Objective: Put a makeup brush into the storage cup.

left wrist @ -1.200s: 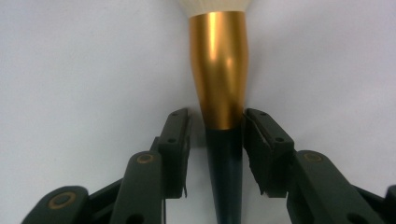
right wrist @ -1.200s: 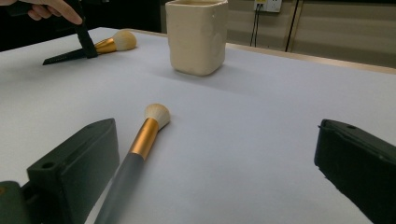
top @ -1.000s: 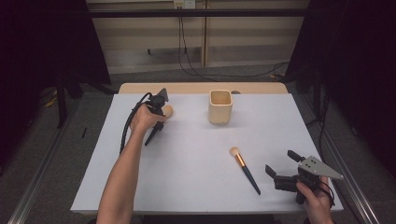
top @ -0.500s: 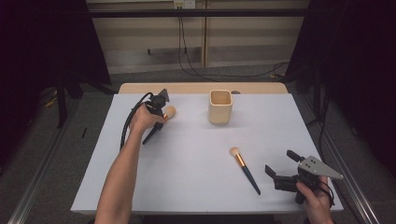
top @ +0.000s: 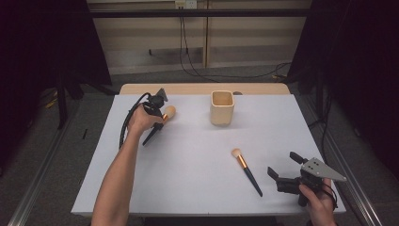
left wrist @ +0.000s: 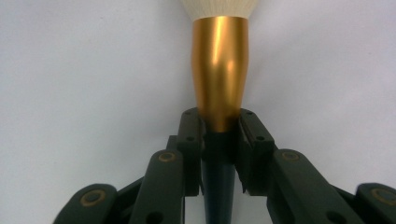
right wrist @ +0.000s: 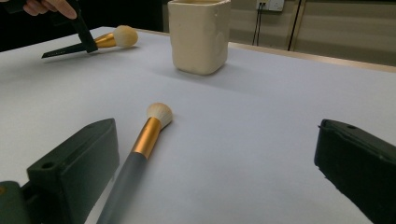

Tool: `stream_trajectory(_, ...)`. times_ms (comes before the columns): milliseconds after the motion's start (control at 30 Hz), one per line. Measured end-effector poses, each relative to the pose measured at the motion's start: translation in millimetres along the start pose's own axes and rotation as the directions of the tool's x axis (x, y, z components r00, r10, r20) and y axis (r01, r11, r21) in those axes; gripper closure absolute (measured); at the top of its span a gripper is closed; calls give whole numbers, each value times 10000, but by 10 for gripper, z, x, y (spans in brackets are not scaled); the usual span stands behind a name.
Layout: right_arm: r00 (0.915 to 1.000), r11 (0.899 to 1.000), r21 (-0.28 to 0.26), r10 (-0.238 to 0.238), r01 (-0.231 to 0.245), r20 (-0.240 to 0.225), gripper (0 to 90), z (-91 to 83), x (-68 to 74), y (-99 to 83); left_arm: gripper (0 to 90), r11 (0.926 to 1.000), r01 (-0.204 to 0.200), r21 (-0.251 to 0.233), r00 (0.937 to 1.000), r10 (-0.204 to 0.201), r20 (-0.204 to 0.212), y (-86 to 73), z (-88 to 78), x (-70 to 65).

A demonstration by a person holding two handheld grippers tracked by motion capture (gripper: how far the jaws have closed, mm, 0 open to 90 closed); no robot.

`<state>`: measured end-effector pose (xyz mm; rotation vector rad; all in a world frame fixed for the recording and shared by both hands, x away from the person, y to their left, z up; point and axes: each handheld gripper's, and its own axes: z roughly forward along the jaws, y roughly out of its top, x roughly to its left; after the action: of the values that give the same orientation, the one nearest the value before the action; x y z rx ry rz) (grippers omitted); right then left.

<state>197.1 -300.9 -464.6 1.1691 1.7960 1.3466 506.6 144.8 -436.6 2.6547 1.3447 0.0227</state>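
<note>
left gripper [top: 157, 107] clamps the large brush [top: 165, 114] at its ferrule, right gripper [top: 288, 173] gapes beside the small brush [top: 245, 165]; likely next: carry to cup [top: 222, 108].

Your right gripper [right wrist: 219, 182] is wide open, a brush [right wrist: 140, 149] lies by its left jaw, and a cup [right wrist: 199, 35] stands farther off.

The glossy gold metal ferrule [left wrist: 219, 70] looks smooth; the cream square cup [right wrist: 199, 35] is matt; the white table sheet [top: 188, 155] seems smooth.
</note>
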Motion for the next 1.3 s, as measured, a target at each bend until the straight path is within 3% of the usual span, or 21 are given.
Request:
stream_trajectory(200, 10000, 10000, 23, 19, -19, 15, 0, 2, 1, 1, 736, 9965, 131, -826, 9991, -97, 421, -59, -107, 15)
stream_trajectory(400, 10000, 10000, 3, 9, -9, 31, 0, 1, 0, -1, 736, 9873, 309, -1561, 9991, -259, 343, -142, -317, 60)
stream_trajectory(600, 10000, 10000, 6, 29, -29, 11, 0, 2, 5, 0, 736, 9694, 204, -2448, 9991, -109, 400, -234, -458, 68)
stream_trajectory(733, 10000, 10000, 17, 42, -42, 27, 0, 2, 5, 0, 735, 9521, 110, -3057, 9974, 112, 706, -288, -500, 68)
stream_trajectory(900, 10000, 10000, 41, -2, 2, 26, 0, 3, 1, 0, 735, 9375, 107, -3477, 9965, 188, 812, -361, -517, 77)
stream_trajectory(1133, 10000, 10000, 35, -17, 17, 15, 0, 5, 2, -1, 735, 8958, 171, -4442, 9956, 256, 898, -494, -505, 115)
stream_trajectory(1300, 10000, 10000, 49, -30, 29, 27, 0, 11, -1, -2, 735, 8514, 375, -5231, 9951, 164, 980, -602, -493, 110)
